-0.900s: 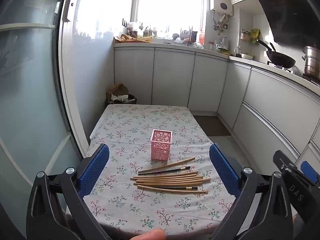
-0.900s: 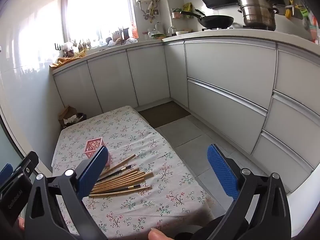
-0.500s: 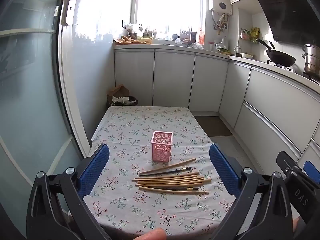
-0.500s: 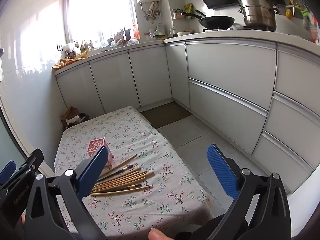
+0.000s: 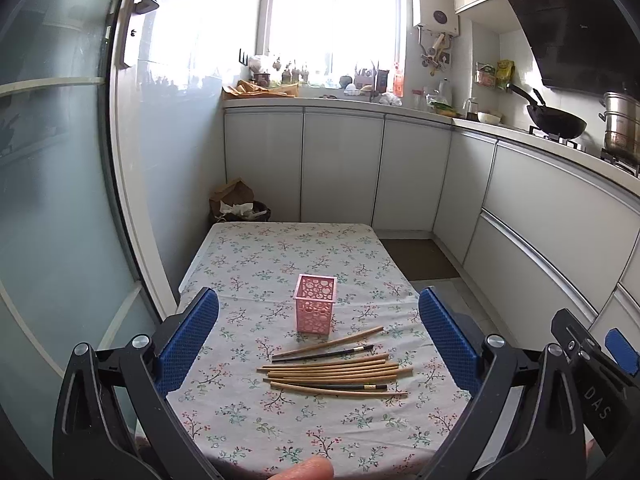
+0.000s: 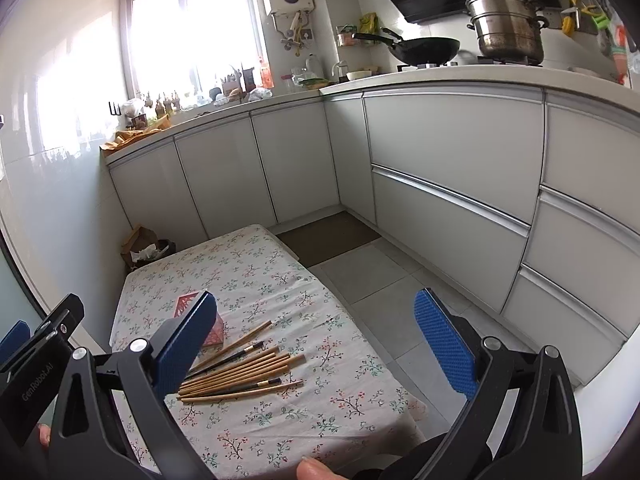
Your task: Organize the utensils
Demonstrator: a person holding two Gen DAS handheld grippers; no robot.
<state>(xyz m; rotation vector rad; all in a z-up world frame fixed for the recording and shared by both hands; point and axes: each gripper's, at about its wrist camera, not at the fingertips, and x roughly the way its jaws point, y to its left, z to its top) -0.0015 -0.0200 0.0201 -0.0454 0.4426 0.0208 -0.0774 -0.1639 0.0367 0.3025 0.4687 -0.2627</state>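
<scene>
Several wooden and dark chopsticks [image 5: 334, 372] [image 6: 240, 372] lie loosely side by side on a floral tablecloth [image 5: 288, 264] [image 6: 344, 392]. Just beyond them an empty pink perforated holder [image 5: 315, 309] stands upright; in the right wrist view the holder [image 6: 188, 304] is half hidden behind the left finger. My left gripper [image 5: 318, 336] is open, held above the near part of the table, nothing between its blue pads. My right gripper [image 6: 316, 344] is open too, over the table's right side. Each gripper's body shows at the edge of the other's view.
A glass door [image 5: 60, 160] stands at the left. White cabinets [image 5: 340, 168] line the back and right, with a wok [image 6: 424, 49] and a steel pot [image 6: 508, 28] on the counter. A bin with a paper bag [image 5: 240, 204] sits past the table's far left corner.
Both views have drawn back and risen a little, so the table looks slightly farther off. Chopsticks and holder have not moved. Both grippers stay open.
</scene>
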